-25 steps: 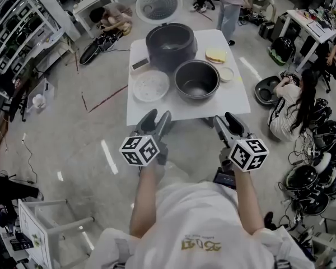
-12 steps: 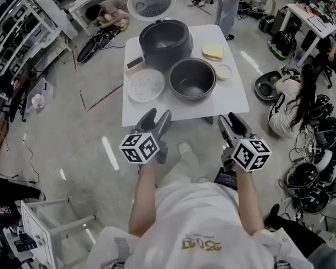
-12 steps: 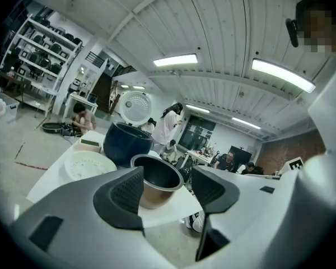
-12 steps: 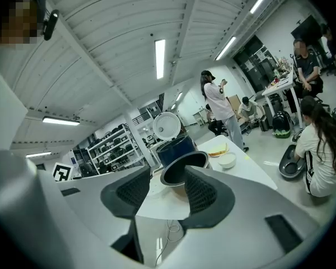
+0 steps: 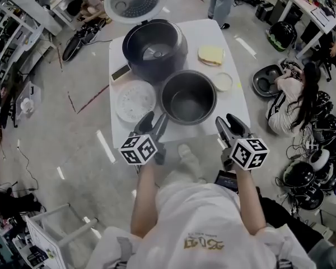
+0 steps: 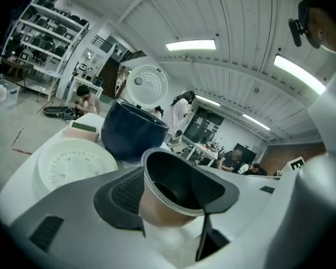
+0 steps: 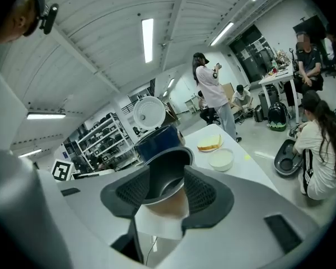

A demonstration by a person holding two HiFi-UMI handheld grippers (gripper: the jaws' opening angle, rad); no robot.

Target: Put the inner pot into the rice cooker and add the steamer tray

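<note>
The dark inner pot (image 5: pixel 189 98) stands on the white table (image 5: pixel 238 108) near its front edge. Behind it is the dark rice cooker (image 5: pixel 154 49) with its round lid (image 5: pixel 135 0) up. The white perforated steamer tray (image 5: pixel 135 101) lies left of the pot. My left gripper (image 5: pixel 155 119) is at the table's front edge; its jaws have just been opening, and nothing is between them. My right gripper (image 5: pixel 228 121) is open at the pot's right front. In the left gripper view the pot (image 6: pixel 173 178) shows beyond the gripper (image 6: pixel 168 190); likewise the pot (image 7: pixel 165 172) beyond the right gripper (image 7: pixel 168 192).
A yellow sponge-like slab (image 5: pixel 211 54) and a small white dish (image 5: pixel 223 82) lie right of the cooker, a small flat box (image 5: pixel 121 72) to its left. A person (image 5: pixel 294 102) sits on the floor at right among helmets (image 5: pixel 302 175); shelving stands at left.
The person has stepped up to the table. Both grippers have come forward and down to its front edge, now close to the inner pot.
</note>
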